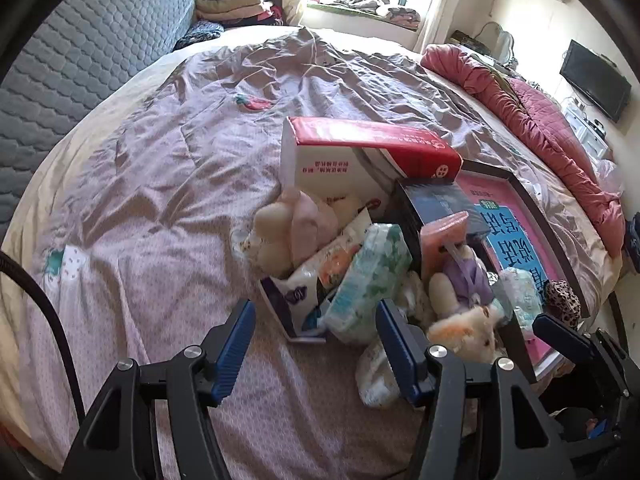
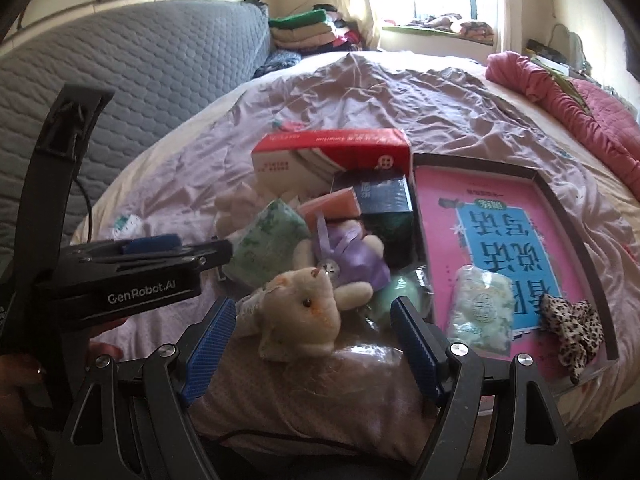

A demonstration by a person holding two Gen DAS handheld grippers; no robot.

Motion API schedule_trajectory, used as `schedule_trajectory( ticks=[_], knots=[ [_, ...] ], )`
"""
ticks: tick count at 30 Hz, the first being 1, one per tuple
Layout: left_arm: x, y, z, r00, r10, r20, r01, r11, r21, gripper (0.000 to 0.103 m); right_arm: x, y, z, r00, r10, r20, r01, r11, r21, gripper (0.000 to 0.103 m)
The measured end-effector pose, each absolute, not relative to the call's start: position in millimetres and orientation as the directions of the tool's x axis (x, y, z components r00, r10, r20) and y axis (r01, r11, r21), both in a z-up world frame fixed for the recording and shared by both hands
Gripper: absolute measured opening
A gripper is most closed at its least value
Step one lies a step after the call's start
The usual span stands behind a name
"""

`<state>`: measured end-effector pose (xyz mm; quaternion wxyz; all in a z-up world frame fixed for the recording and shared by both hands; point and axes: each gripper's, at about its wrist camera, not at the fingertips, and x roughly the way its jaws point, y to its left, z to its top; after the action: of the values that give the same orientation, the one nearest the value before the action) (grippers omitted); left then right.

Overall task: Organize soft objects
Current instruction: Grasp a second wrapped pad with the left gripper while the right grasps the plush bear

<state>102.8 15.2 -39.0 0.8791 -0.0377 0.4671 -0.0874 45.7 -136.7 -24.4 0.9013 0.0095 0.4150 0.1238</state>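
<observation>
Clutter crowding both spread-open, empty grippers on the bed

Left gripper (image 1: 316, 344) risks toppling the green tissue pack (image 1: 370, 276); right gripper (image 2: 310, 344) straddles the white plush cat (image 2: 308, 312), may snag the purple-ribboned bear (image 2: 352, 260) touching it beside the pink tray (image 2: 440, 240)

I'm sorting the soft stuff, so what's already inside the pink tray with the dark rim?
In the pink tray lie a pale green tissue pack and a leopard-print cloth piece, both at its near end. The tray's printed floor beneath them is covered; the rest shows bare.
</observation>
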Motion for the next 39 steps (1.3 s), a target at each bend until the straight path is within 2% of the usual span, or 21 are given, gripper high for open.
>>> schedule_trajectory(
  ticks=[6, 14, 18, 20, 22, 23, 27, 29, 31, 39],
  knots=[
    [117.1, 15.3, -47.3, 0.523, -0.245, -0.816, 0.147, 0.969, -0.197, 0.071, 58.5, -131.3, -44.6, 0.571, 0.242, -0.784, -0.215, 0.966, 0.141, 0.081],
    [119.9, 6.9, -57.5, 0.497, -0.281, -0.821, 0.196, 0.958, -0.210, 0.071, 69.0, -120.5, -54.1, 0.573, 0.213, -0.791, -0.215, 0.971, 0.105, 0.079],
    [123.4, -0.3, -60.4, 0.500, -0.244, -0.831, 0.211, 0.965, -0.157, 0.071, 73.9, -122.9, -59.7, 0.563, 0.222, -0.796, -0.213, 0.970, 0.120, 0.069],
    [125.3, -2.9, -62.7, 0.487, -0.259, -0.834, 0.225, 0.960, -0.167, 0.071, 72.5, -127.0, -56.7, 0.577, 0.231, -0.784, -0.210, 0.969, 0.131, 0.064],
    [126.2, -5.4, -63.0, 0.485, -0.273, -0.831, 0.238, 0.955, -0.175, 0.071, 71.4, -130.8, -54.0, 0.589, 0.232, -0.775, -0.205, 0.969, 0.135, 0.047],
    [126.6, -7.3, -62.8, 0.486, -0.277, -0.829, 0.246, 0.953, -0.174, 0.071, 71.2, -132.6, -52.8, 0.592, 0.235, -0.771, -0.205, 0.969, 0.138, 0.047],
    [127.5, -12.0, -62.7, 0.492, -0.283, -0.823, 0.264, 0.950, -0.169, 0.058, 70.2, -141.9, -50.5, 0.600, 0.238, -0.764, -0.194, 0.970, 0.149, 0.047],
    [128.6, -13.5, -63.5, 0.490, -0.296, -0.820, 0.273, 0.945, -0.178, 0.043, 68.1, -146.3, -48.4, 0.609, 0.236, -0.758, -0.191, 0.970, 0.148, 0.047],
    [130.6, -14.7, -67.5, 0.473, -0.310, -0.825, 0.279, 0.941, -0.193, 0.035, 65.6, -148.9, -44.3, 0.622, 0.231, -0.749, -0.193, 0.971, 0.139, 0.047],
    [129.6, -7.7, -72.6, 0.456, -0.354, -0.816, 0.262, 0.930, -0.257, 0.024, 60.6, -153.3, -38.7, 0.631, 0.245, -0.736, -0.198, 0.968, 0.153, 0.047]
  ],
)
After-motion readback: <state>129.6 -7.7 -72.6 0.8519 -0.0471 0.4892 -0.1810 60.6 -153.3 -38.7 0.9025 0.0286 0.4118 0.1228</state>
